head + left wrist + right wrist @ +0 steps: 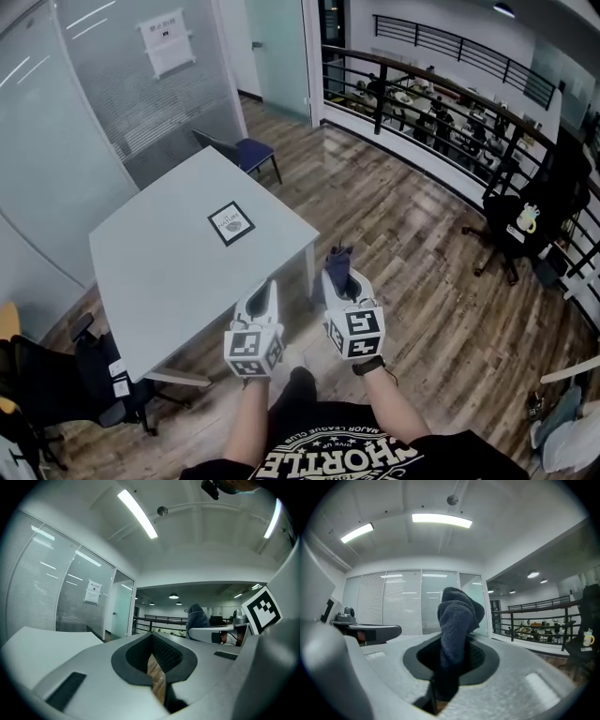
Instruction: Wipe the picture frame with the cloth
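A plank wood floor [403,225] spreads around the pale grey tabletop [159,281]. Frosted glass walls [66,122] stand beyond the tabletop's far and left sides, and one carries a white paper notice [167,39]. To the right of the tabletop, well apart from it, a black railing [441,89] curves along the edge of the floor, with people at desks on a lower level beyond.

A blue chair [247,152] is pushed up to the tabletop's far corner. A black office chair [66,389] sits at its near left corner. Another black chair [514,225] stands far to the right, by the railing.

The person holds both tools over the floor, off the tabletop's near right edge. The left tool [266,296] reaches just to that edge; its jaws are pressed almost together, with only a thin slit of floor showing between them and nothing held. The right tool [339,274], beside the tabletop's right corner, pinches a dark grey cloth [457,620] that sticks up in a bunch above its jaws.

The picture frame [231,223], square with a black border, lies flat on the tabletop towards its right corner, apart from both tools.
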A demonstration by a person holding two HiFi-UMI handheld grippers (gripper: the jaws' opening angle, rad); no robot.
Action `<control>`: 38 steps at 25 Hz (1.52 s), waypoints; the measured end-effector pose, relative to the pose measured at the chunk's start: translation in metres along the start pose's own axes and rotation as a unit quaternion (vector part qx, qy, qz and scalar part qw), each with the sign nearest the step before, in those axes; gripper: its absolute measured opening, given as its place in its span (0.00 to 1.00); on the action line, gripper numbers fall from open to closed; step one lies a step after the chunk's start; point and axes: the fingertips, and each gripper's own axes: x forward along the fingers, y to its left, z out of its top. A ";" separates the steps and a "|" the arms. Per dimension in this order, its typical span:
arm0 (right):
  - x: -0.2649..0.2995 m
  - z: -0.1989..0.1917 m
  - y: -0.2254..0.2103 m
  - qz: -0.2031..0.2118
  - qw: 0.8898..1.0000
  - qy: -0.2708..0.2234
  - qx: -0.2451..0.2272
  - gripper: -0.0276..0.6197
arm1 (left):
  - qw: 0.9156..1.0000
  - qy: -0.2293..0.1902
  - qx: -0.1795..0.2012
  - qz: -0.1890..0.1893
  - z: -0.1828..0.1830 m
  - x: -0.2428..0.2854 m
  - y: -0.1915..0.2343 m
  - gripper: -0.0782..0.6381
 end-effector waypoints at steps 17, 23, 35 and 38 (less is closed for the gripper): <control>0.305 0.021 0.060 0.098 0.994 0.013 -0.050 0.16 | 0.996 -0.024 -0.041 0.078 0.026 0.166 0.239 0.12; 0.385 0.021 0.092 0.135 0.989 0.012 -0.056 0.16 | 0.992 -0.020 -0.049 0.112 0.026 0.195 0.313 0.12; 0.527 -0.037 0.118 0.213 0.968 0.090 -0.092 0.16 | 0.980 0.069 -0.089 0.167 -0.065 0.232 0.415 0.12; 0.564 -0.057 0.128 0.235 0.957 0.118 -0.121 0.16 | 0.974 0.099 -0.105 0.177 -0.100 0.237 0.438 0.12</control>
